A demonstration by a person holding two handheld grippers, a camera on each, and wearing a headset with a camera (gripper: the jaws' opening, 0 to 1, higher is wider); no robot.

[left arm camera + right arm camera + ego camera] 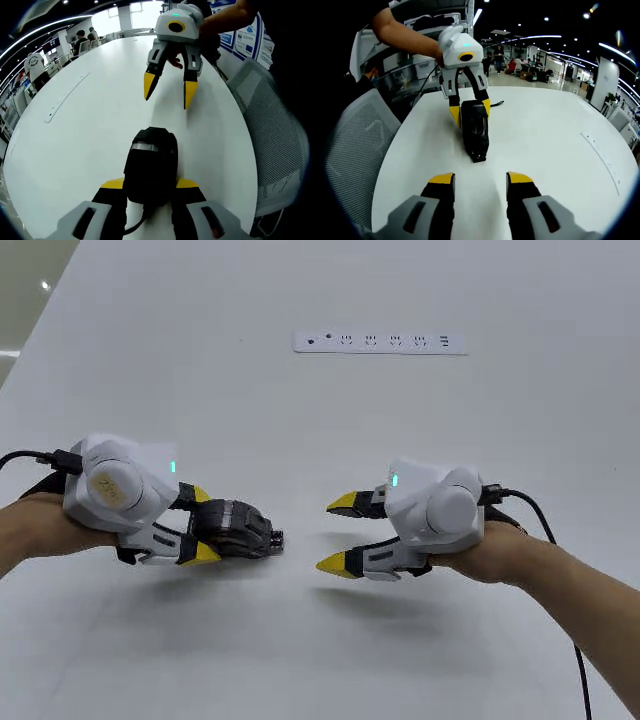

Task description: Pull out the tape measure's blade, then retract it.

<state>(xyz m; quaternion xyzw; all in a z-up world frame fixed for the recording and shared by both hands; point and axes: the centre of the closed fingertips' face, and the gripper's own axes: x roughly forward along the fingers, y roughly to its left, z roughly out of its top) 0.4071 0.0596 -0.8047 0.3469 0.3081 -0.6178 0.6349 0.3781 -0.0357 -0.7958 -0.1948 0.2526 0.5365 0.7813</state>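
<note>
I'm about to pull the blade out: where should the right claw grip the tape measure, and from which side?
Likely the blade tip at the front end of the tape measure, which points at the open right claw. Come straight in, low over the table; the left claw clamps the case's rear.

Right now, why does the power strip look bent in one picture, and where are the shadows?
Right gripper view: the fisheye lens bends the power strip, and ceiling lights glare. Head view: it is straight, with soft grey shadows on the table under the tape measure and the open right claw. Left gripper view: sharp, edges curved.
</note>
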